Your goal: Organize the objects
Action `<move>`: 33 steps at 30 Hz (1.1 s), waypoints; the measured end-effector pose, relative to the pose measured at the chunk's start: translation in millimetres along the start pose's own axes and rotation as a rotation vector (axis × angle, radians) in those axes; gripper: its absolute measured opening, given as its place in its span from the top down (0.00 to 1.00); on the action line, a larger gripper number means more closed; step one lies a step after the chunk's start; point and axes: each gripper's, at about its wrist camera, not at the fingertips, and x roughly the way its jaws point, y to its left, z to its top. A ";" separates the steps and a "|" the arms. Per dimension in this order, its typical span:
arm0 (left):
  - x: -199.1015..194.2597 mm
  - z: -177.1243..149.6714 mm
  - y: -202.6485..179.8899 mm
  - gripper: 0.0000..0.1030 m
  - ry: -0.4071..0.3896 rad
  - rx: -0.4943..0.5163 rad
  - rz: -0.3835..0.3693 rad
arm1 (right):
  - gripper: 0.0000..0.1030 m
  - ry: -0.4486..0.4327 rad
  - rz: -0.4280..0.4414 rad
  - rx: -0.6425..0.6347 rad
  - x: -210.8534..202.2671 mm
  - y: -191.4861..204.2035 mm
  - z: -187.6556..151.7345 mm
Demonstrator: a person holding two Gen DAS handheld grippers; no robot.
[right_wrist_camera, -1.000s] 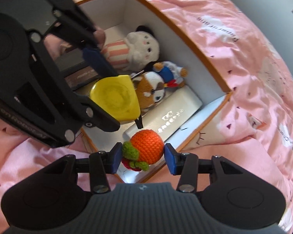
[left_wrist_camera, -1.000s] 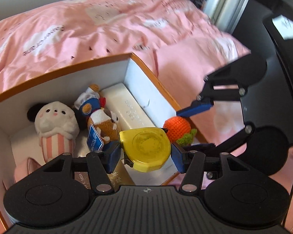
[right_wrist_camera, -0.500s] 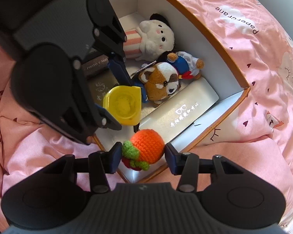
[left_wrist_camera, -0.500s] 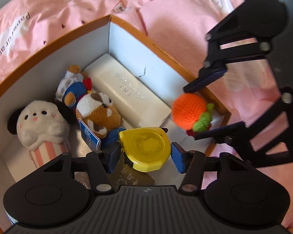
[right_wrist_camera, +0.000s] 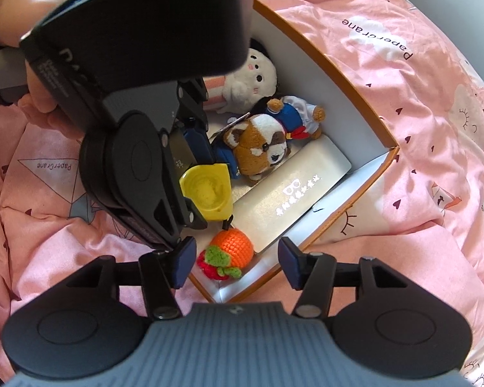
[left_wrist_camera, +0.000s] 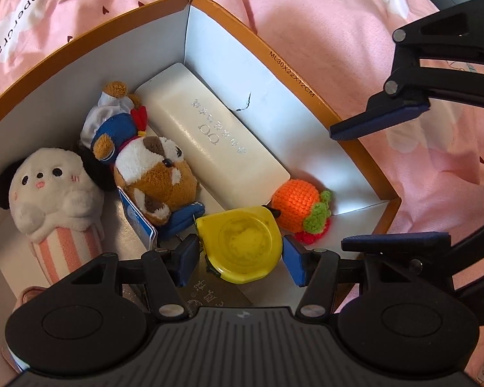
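Note:
My left gripper is shut on a yellow tape measure, held low inside the orange-rimmed cardboard box near its front corner. A crocheted orange with green leaves lies loose in that corner on the box floor, beside the tape measure. My right gripper hovers just above the crocheted orange. Its jaws are opening and the pads stand apart from the toy on both sides. In the right wrist view the left gripper's black body hides the near left part of the box.
The box also holds a white glasses case, a brown dog plush, a blue-clothed duck plush, a white plush with pink stripes and dark booklets underneath. Pink bedding surrounds it. A person's hand holds the left gripper.
The crocheted orange has left the right gripper's pads and dropped into the box corner as the jaws widened. The left gripper sank deeper into the box with the tape measure.

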 end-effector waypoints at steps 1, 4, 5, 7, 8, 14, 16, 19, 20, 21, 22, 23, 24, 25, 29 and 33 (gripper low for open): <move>0.0 0.2 -0.2 0.37 0.001 -0.004 0.000 | 0.44 0.000 -0.004 0.003 -0.7 0.1 -0.4; -1.0 -0.2 1.0 0.36 0.002 -0.022 -0.001 | 0.43 -0.003 -0.011 0.015 -2.5 -0.9 -1.2; -1.8 -0.7 1.7 0.35 0.003 -0.028 -0.004 | 0.42 -0.002 -0.014 0.021 -3.2 -1.6 -1.1; -4.2 -2.0 3.8 0.33 0.005 -0.042 -0.012 | 0.41 0.000 -0.017 0.031 -4.7 -2.1 -1.1; -5.9 -3.0 5.2 0.33 0.005 -0.054 -0.020 | 0.41 0.003 -0.017 0.037 -5.0 -2.6 -1.5; -36.2 -16.8 2.8 0.33 -0.068 -0.074 -0.008 | 0.41 -0.007 -0.011 0.063 -13.6 -2.7 -3.6; -54.4 -21.5 0.6 0.33 -0.110 -0.090 0.009 | 0.41 -0.024 -0.011 0.082 -22.3 -0.9 -3.5; -84.0 -31.4 -6.7 0.33 -0.192 -0.114 0.053 | 0.38 -0.069 -0.029 0.124 -38.4 3.2 -2.1; -95.2 -35.7 -10.3 0.33 -0.221 -0.119 0.071 | 0.37 -0.089 -0.035 0.145 -45.2 4.7 -1.7; -107.9 -38.7 -12.6 0.33 -0.252 -0.124 0.094 | 0.37 -0.107 -0.041 0.168 -51.2 6.3 -1.2; -118.4 -40.9 -15.1 0.33 -0.285 -0.133 0.125 | 0.36 -0.129 -0.049 0.195 -58.9 8.2 -1.0; -130.7 -46.8 -16.9 0.33 -0.317 -0.144 0.159 | 0.34 -0.156 -0.059 0.225 -65.9 10.6 -1.0; -140.7 -51.1 -20.6 0.33 -0.346 -0.160 0.196 | 0.33 -0.183 -0.064 0.259 -72.2 12.7 -1.2; -150.8 -54.7 -22.5 0.32 -0.376 -0.177 0.230 | 0.30 -0.212 -0.067 0.298 -78.2 14.3 -1.5; -181.7 -78.2 -31.9 0.23 -0.518 -0.257 0.335 | 0.25 -0.338 -0.080 0.433 -105.5 26.3 -5.8; -204.7 -111.8 -39.3 0.16 -0.680 -0.363 0.436 | 0.19 -0.490 -0.097 0.505 -127.3 48.3 -18.6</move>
